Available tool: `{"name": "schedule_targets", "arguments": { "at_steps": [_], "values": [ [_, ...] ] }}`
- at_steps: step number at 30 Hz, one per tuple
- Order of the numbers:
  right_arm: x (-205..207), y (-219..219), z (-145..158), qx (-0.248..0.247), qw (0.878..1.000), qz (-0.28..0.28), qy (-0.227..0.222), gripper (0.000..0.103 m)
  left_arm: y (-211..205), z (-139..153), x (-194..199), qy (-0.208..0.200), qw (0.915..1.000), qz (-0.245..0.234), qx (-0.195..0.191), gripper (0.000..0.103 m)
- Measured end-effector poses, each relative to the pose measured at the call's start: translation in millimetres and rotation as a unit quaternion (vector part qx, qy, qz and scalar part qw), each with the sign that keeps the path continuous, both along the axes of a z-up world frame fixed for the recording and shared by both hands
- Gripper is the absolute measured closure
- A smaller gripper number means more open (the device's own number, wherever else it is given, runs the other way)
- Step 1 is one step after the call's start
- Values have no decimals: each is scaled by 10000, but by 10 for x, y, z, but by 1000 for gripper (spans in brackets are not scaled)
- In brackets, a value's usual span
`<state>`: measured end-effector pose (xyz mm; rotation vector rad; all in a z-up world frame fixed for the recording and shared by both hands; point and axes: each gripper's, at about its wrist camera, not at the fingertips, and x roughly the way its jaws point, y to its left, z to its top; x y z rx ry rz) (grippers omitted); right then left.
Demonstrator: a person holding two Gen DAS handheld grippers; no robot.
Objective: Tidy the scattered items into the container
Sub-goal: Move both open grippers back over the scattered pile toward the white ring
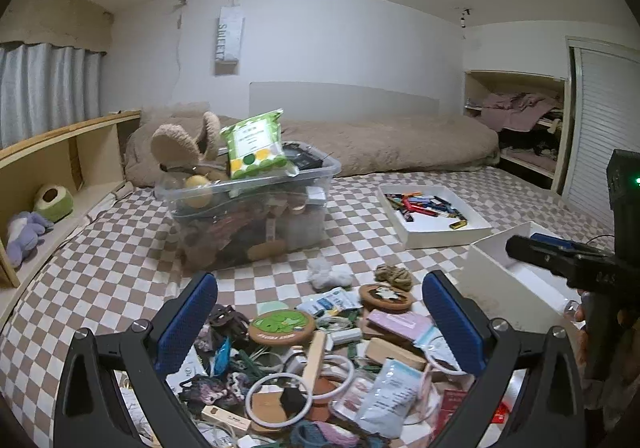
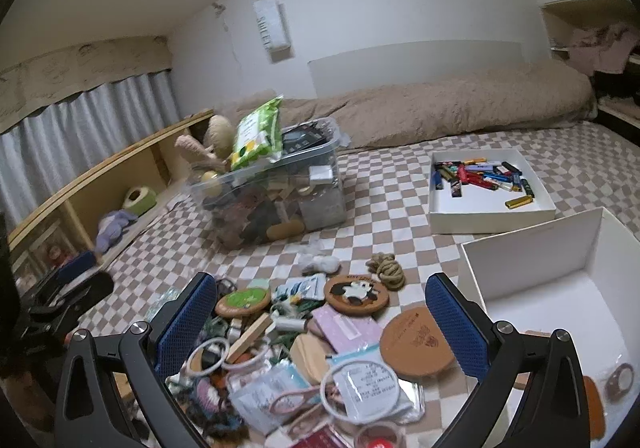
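Observation:
A heap of small items lies on the checked bed cover: a green round coaster (image 1: 281,324), a panda coaster (image 2: 356,294), a plain brown coaster (image 2: 418,342), white rings (image 1: 279,400), packets and a rope knot (image 2: 387,268). A white open box (image 2: 532,268) stands at the right with a few things inside. My left gripper (image 1: 320,320) is open and empty above the heap. My right gripper (image 2: 322,322) is open and empty above the heap, next to the white box; it also shows in the left wrist view (image 1: 560,260).
A clear plastic bin (image 1: 256,216), overfilled with toys and a green packet, stands behind the heap. A shallow white tray (image 2: 488,216) holds several lighters. A rolled beige blanket (image 1: 380,144) lies at the back. A wooden shelf (image 1: 60,160) runs along the left.

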<state>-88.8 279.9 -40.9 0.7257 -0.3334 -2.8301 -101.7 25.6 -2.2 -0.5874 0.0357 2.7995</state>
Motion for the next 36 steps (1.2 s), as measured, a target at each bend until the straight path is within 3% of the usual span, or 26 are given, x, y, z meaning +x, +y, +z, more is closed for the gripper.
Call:
{"name": "schedule_targets", "arguments": {
  "at_steps": [7, 15, 22, 29, 36],
  "values": [
    [-188, -71, -207, 34, 9996, -255, -116, 0, -193, -275, -203, -334, 9990, 202, 233, 0],
    [-309, -130, -574, 226, 9980, -301, -512, 0, -299, -703, -479, -964, 9944, 403, 150, 0],
    [-383, -167, -790, 354, 9947, -312, -913, 0, -286, -1060, -648, -1626, 9858, 427, -42, 0],
    [-446, -88, -955, 111, 9901, -316, -1363, 0, -282, -1333, -700, -2130, 9761, 380, -192, 0],
    [-468, -20, -1112, -94, 9833, -437, -1766, 0, -347, -1494, -715, -2494, 9678, 329, 1, 0]
  ]
}}
